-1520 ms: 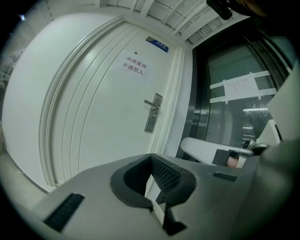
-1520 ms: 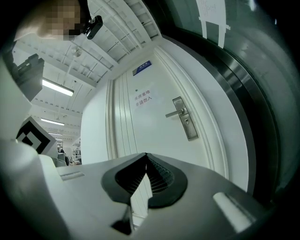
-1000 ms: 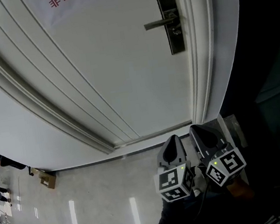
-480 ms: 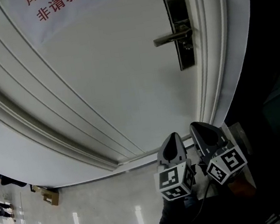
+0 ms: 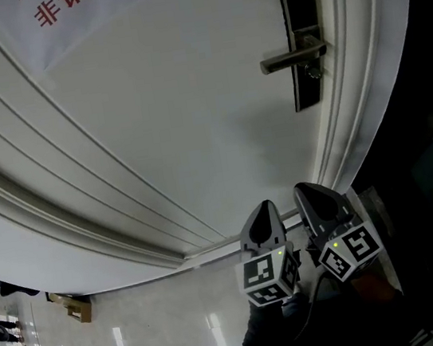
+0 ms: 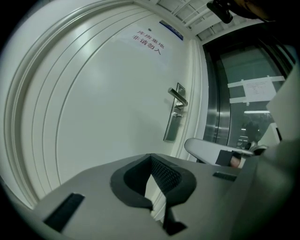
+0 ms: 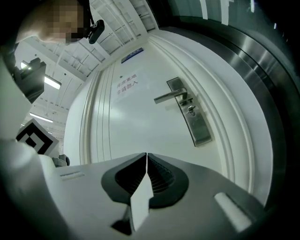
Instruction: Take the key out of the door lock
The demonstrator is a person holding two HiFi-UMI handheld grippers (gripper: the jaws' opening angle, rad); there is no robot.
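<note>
White door (image 5: 192, 115) bearing a steel handle (image 5: 290, 59), the key (image 5: 313, 72) lodged just below that handle; the left tool (image 5: 264, 211) and right tool (image 5: 310, 193), both pinched closed and empty, hang well below it: approach stage, apparently; next, 1 tool must rise, open and align.

Door (image 5: 176, 118): white; sign (image 5: 96, 13) pale with red characters.
Lock plate (image 5: 297, 3): dark brushed metal.
Lever (image 5: 290, 60), key (image 7: 191, 110): silver.
Left gripper (image 5: 264, 208), right gripper (image 5: 309, 190): grey, each with 1 cube of black-and-white square markers.
Floor (image 5: 159, 330): pale, glossy.
Box (image 5: 74, 308): brown.
</note>
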